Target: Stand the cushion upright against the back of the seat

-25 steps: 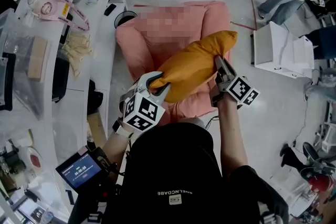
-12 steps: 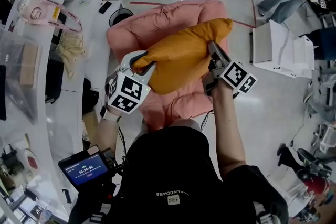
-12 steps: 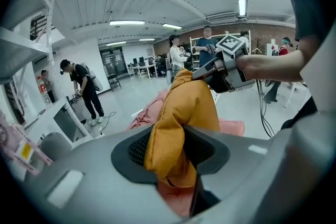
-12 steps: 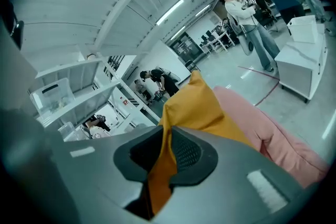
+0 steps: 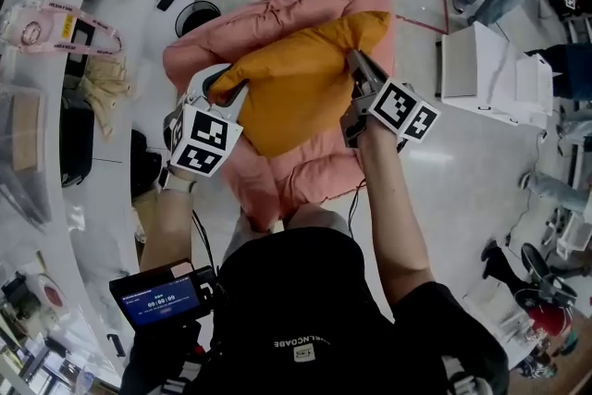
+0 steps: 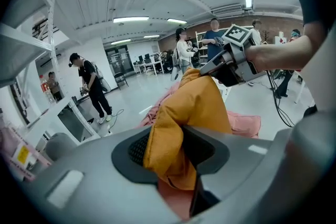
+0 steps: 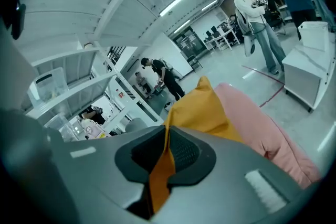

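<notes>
An orange cushion (image 5: 296, 83) hangs between both grippers over a pink padded seat (image 5: 305, 176), its far edge close to the seat's back (image 5: 277, 9). My left gripper (image 5: 225, 95) is shut on the cushion's left corner, and the fabric (image 6: 194, 102) bunches thickly between its jaws (image 6: 173, 152). On the cushion's right edge my right gripper (image 5: 356, 69) is closing, with a thin fold of orange fabric (image 7: 202, 107) pinched between its pads (image 7: 167, 157). The cushion lies tilted, not upright. Pink upholstery (image 7: 262, 128) shows beyond it.
White shelving (image 5: 55, 106) with bags and boxes runs down the left. A black bin (image 5: 194, 14) stands by the seat's left corner. A white cabinet (image 5: 481, 74) is on the right. People stand farther off across the floor (image 6: 89, 86).
Both grippers have carried the cushion toward the seat's back; it now lies over the seat close to the backrest. The right jaws have drawn tighter on the fabric.
</notes>
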Demonstrator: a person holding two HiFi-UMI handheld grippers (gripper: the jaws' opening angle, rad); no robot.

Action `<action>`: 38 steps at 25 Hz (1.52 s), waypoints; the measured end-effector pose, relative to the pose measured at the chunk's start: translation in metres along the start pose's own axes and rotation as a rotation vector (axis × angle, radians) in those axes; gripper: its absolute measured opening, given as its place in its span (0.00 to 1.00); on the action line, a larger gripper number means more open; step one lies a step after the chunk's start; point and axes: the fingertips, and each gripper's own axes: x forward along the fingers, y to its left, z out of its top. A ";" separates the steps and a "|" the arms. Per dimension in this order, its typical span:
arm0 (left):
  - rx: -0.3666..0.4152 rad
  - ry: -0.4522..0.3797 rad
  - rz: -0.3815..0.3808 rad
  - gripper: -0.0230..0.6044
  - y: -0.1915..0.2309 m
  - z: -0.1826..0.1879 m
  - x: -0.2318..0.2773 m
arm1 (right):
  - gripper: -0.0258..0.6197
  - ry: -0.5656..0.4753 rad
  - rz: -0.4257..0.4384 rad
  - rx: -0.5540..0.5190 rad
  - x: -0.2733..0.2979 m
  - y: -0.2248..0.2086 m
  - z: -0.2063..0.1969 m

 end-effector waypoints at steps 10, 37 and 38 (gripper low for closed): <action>-0.005 -0.048 0.111 0.30 0.038 0.015 0.018 | 0.07 -0.019 0.030 -0.086 0.006 0.005 0.021; -0.181 0.126 0.030 0.25 0.023 -0.074 0.091 | 0.08 0.165 0.037 -0.010 0.093 -0.064 -0.060; -0.178 0.139 0.031 0.24 0.022 -0.078 0.092 | 0.08 0.165 0.040 -0.003 0.095 -0.065 -0.063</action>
